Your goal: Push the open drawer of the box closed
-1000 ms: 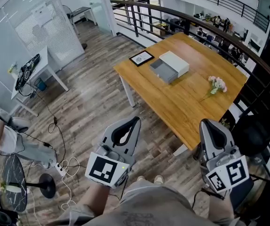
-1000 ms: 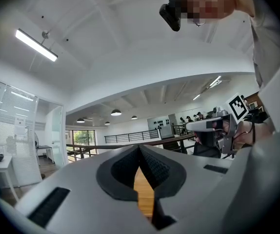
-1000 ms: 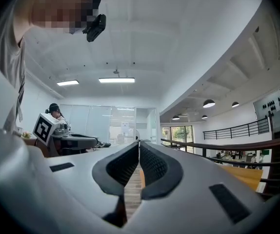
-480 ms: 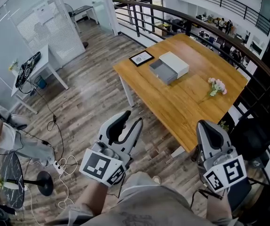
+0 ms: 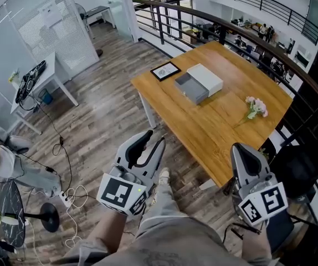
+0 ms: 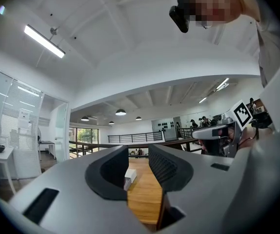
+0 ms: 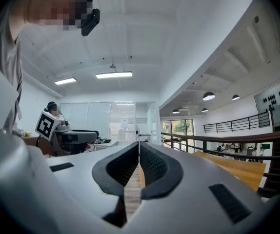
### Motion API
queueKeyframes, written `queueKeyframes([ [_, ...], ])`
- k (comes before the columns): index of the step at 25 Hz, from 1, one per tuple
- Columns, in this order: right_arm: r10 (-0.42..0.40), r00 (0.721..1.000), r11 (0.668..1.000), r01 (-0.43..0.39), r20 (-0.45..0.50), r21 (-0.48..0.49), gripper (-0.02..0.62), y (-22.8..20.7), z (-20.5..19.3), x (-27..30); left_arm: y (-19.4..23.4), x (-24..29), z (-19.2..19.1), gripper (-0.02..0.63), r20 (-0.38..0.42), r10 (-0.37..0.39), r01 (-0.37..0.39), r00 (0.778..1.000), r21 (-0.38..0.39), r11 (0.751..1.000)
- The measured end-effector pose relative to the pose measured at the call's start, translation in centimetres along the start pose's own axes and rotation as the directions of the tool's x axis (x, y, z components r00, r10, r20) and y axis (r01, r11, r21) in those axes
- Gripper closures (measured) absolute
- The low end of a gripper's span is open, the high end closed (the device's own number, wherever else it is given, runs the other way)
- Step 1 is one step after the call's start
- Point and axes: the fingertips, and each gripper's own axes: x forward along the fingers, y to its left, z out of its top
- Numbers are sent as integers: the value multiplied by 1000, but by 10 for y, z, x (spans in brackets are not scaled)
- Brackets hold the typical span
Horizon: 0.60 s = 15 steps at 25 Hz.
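Note:
The white box [image 5: 206, 76] lies far ahead on the wooden table [image 5: 220, 126], its grey drawer [image 5: 191, 87] pulled out toward the table's left edge. Both grippers hang low in front of the person, well short of the table. My left gripper [image 5: 151, 142] has a gap between its jaws that is closing, with nothing in it. In the left gripper view the box [image 6: 130, 176] shows small and distant through my left gripper [image 6: 139, 168]. My right gripper [image 5: 243, 155] is shut and empty; in the right gripper view [image 7: 139, 154] only a thin slit parts the pads.
A framed picture [image 5: 165, 70] lies beside the box and a pink flower sprig [image 5: 255, 108] near the table's right side. A dark railing [image 5: 270, 43] runs behind the table. Cables and a power strip [image 5: 70, 195] lie on the wood floor at left, near a seated person [image 5: 6, 162].
My left gripper went from shut to open, then narrowed slightly. The person has stepped forward, a foot now showing under the left gripper. The right gripper stays shut.

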Motion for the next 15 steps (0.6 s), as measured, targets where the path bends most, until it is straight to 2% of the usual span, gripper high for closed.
queueKeyframes([
  [6,-29,999,999,29,-21,12,560,-27,-20,42,29,44,-28,463,-36,-19,20,999,23,1000],
  [10,-51,997,998,52,-52,24,560,-48,-34,78,56,81,-52,463,-72,-35,36,997,10,999],
  [15,-99,990,994,104,-101,46,560,-80,-56,127,86,136,-89,463,-133,-90,92,987,10,996],
])
